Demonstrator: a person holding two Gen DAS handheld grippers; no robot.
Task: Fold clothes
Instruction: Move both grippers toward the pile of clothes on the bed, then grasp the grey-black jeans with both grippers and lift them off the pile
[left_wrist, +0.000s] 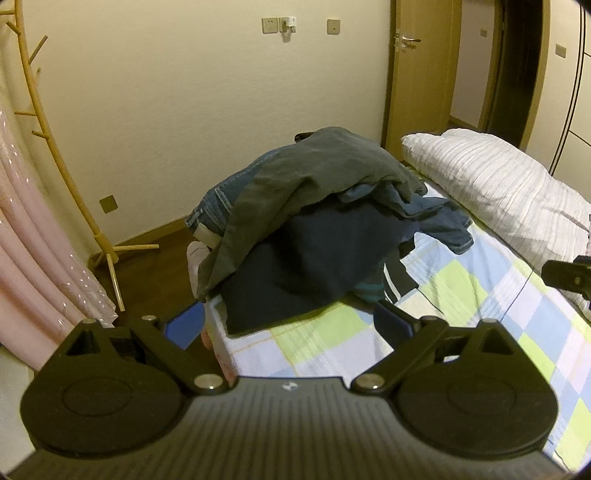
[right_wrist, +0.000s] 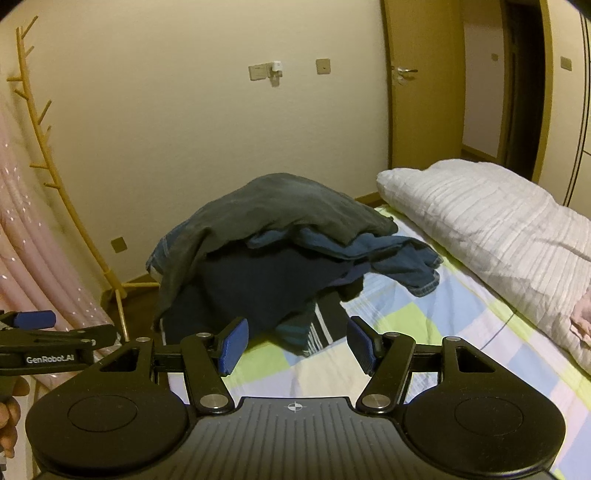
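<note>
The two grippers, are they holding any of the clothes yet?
No. The left gripper and right gripper are both open and empty, short of the clothes pile on the bed.

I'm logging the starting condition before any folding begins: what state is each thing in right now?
Left gripper: jaws open, holding nothing.
Right gripper: jaws open, holding nothing.
Pile of clothes: unfolded, heaped on the bed.
Grey garment: draped on top of the pile.
Jeans: crumpled under the grey garment.
White quilt: bunched along the bed's far side.
Door: ajar.
</note>
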